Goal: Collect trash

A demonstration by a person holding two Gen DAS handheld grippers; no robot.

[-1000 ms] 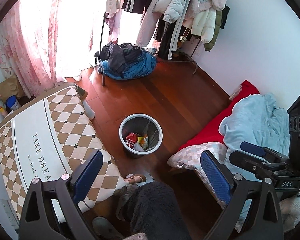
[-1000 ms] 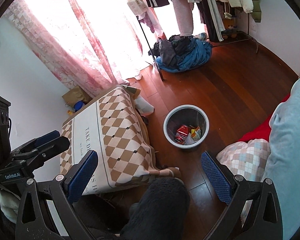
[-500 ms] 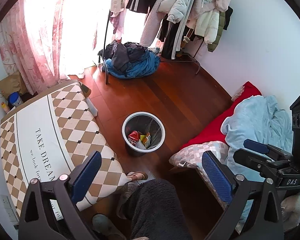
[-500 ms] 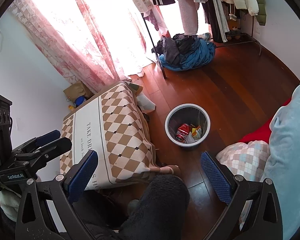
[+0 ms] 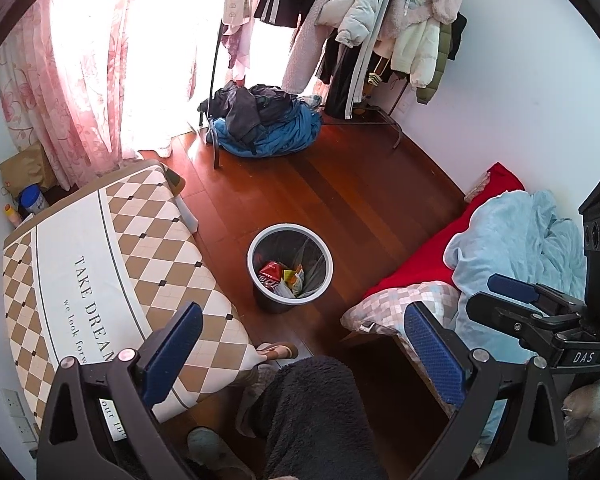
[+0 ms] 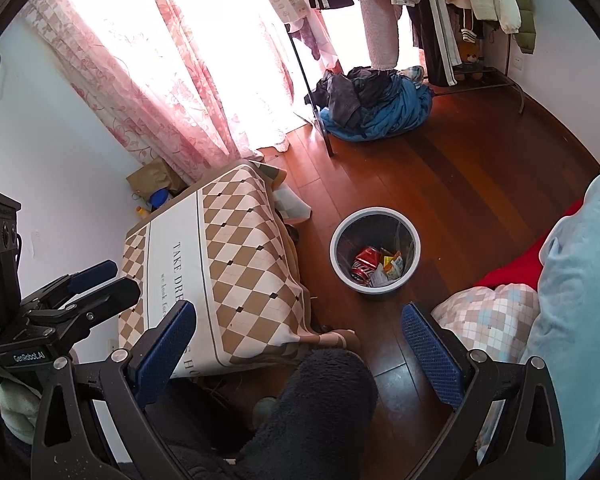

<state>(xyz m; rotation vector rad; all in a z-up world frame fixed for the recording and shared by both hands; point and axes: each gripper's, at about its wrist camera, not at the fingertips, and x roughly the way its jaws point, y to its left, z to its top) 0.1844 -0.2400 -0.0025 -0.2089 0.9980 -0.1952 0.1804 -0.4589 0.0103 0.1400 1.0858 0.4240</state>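
While both held high over floor, left gripper (image 5: 300,356) and right gripper (image 6: 298,350) gape wide, empty. Trash bin (image 5: 290,266) at 12 o'clock on wood floor (image 5: 340,196), red can (image 6: 366,262) and wrappers inside. Checkered table (image 5: 100,264) edge at 9, bed (image 5: 512,248) edge at 3; bare floor all round bin.

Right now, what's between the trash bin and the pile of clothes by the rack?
Only bare wooden floor separates the grey round trash bin from the blue-and-dark clothes pile; both wrist views show it.

One grey trash bin (image 5: 290,240) stands on the floor, holding one red soda can (image 6: 365,261) and a few wrappers, too crumpled to count. One diamond-patterned table (image 5: 100,248), one clothes heap (image 5: 264,124), one checkered pillow (image 5: 400,304), two open grippers.
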